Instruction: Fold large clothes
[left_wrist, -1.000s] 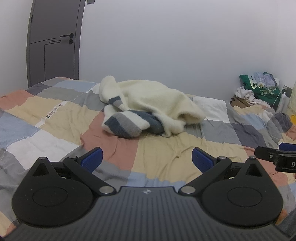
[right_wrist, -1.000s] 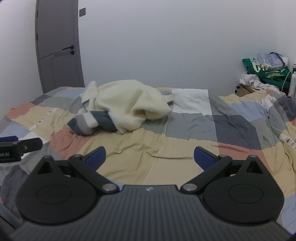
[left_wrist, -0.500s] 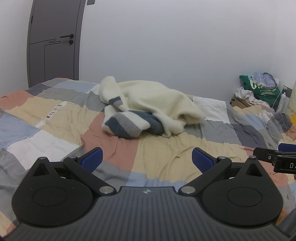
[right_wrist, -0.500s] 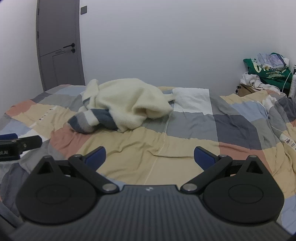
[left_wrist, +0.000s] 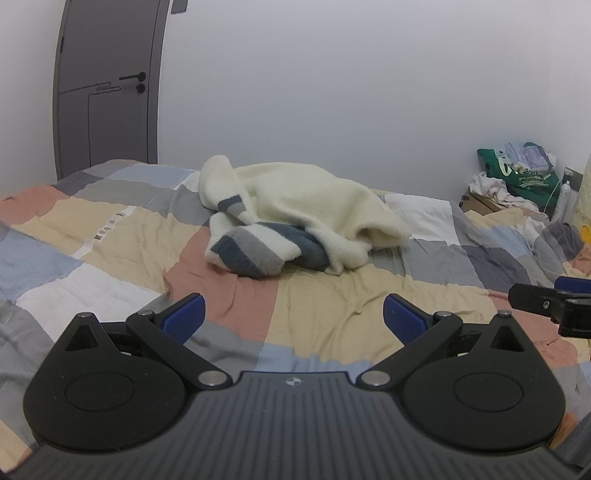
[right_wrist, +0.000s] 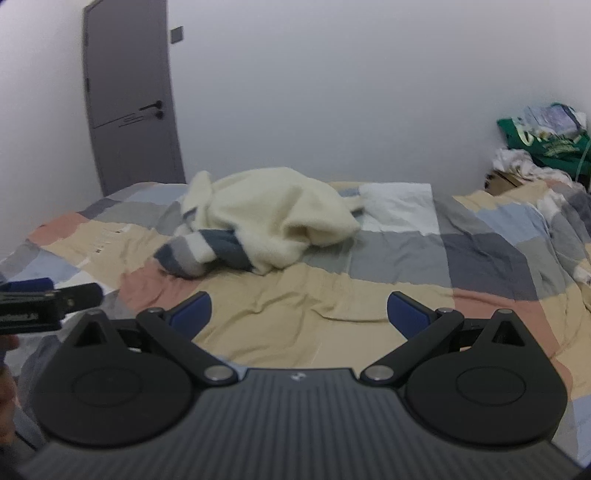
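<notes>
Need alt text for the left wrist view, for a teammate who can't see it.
A crumpled cream fleece garment with grey and navy striped cuffs lies unfolded on a patchwork bedspread, ahead of the open, empty left gripper. The right gripper shows at the right edge.

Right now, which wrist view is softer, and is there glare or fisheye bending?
Right wrist view: motion-blurred overall, cream fleece garment with grey-blue striped cuffs soft. Left wrist view: sharp. Both: grey door bowed by fisheye, flat light, no glare.
</notes>
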